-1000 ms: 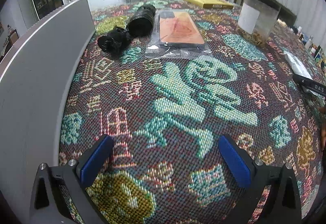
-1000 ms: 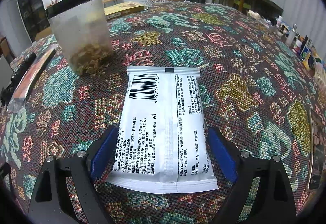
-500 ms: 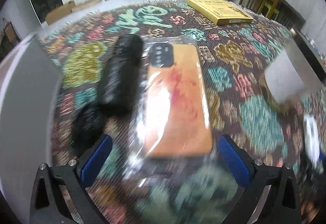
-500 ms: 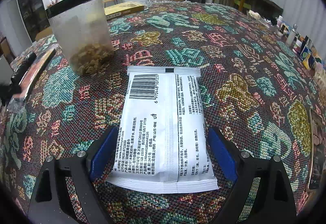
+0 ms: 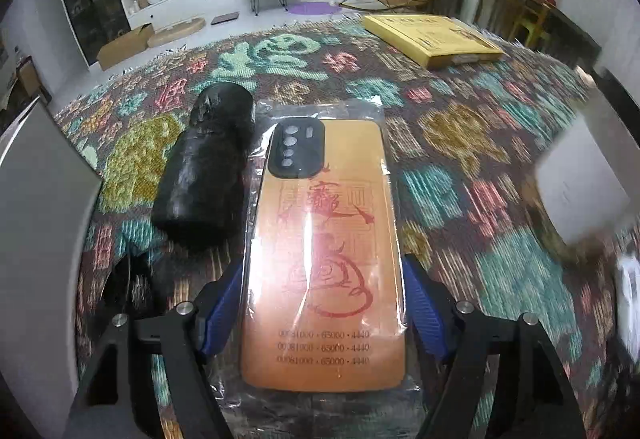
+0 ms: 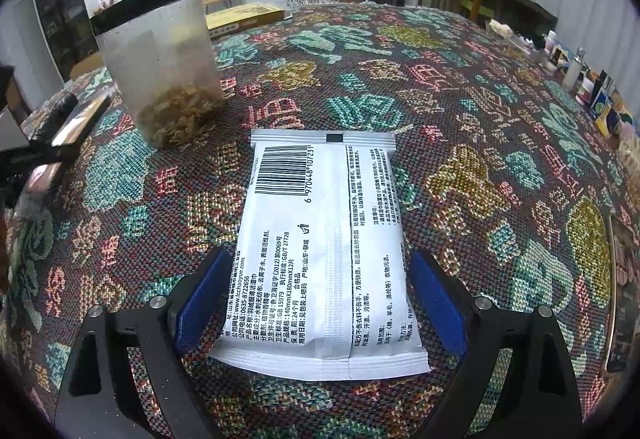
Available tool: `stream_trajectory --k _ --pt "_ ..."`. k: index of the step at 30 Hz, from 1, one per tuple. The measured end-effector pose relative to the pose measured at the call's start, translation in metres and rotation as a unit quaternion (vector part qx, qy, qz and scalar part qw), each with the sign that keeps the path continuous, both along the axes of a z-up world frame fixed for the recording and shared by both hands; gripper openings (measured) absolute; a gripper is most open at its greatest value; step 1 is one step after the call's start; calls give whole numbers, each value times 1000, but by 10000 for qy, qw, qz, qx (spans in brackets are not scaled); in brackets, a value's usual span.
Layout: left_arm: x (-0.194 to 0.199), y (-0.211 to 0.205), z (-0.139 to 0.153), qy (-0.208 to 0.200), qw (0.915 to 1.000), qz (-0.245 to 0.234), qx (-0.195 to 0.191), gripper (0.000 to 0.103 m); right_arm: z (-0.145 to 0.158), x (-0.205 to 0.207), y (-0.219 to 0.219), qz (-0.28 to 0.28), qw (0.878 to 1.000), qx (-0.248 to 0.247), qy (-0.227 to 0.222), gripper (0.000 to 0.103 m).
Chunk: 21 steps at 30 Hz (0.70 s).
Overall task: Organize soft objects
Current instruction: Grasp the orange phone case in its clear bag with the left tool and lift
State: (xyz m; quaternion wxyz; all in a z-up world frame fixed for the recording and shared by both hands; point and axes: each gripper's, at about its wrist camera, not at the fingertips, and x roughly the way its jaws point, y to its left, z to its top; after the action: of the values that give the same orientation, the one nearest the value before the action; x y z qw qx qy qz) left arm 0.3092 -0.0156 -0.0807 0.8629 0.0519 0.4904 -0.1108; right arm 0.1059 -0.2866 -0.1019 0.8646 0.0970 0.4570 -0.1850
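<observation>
An orange phone case in a clear plastic bag lies on the patterned tablecloth. My left gripper is open, its blue pads on either side of the case's near half. A black rolled bundle lies just left of the case. In the right wrist view a white wet-wipe pack lies flat on the cloth. My right gripper is open, its pads on either side of the pack's near end. The phone case also shows at the far left of the right wrist view.
A grey bin wall stands at the left. A clear container with dried bits stands behind the pack. A yellow flat box lies at the far edge. Small bottles and boxes line the right edge.
My left gripper has moved forward across the table to the phone case, which now sits between its pads. The right gripper and the wipe pack have not moved.
</observation>
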Motion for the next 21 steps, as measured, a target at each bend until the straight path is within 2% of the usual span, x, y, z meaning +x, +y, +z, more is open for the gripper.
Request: stream_trajectory --k 3,6,7,8,9,11,21 --pt "-44 -1 1 -33 9999 -134 -54 74 0 0 0 0 10000 0 0 93" --pt "-104 -9 2 -41 9994 -345 -88 75 0 0 0 0 10000 -1 0 93" --pt "-127 -14 2 -75 9990 -431 -81 78 0 0 0 0 10000 1 -1 93" --pt "-138 -19 0 -118 9988 -478 -35 89 0 0 0 0 10000 0 -1 93" --pt "-145 -24 -4 -134 9984 -543 7 103 0 0 0 0 10000 1 -1 93" --pt "-154 -28 -7 -279 9980 -558 18 103 0 0 0 1 10000 2 -2 93" --pt "-152 -27 -9 -275 9985 -468 -22 103 0 0 0 0 10000 4 -5 93"
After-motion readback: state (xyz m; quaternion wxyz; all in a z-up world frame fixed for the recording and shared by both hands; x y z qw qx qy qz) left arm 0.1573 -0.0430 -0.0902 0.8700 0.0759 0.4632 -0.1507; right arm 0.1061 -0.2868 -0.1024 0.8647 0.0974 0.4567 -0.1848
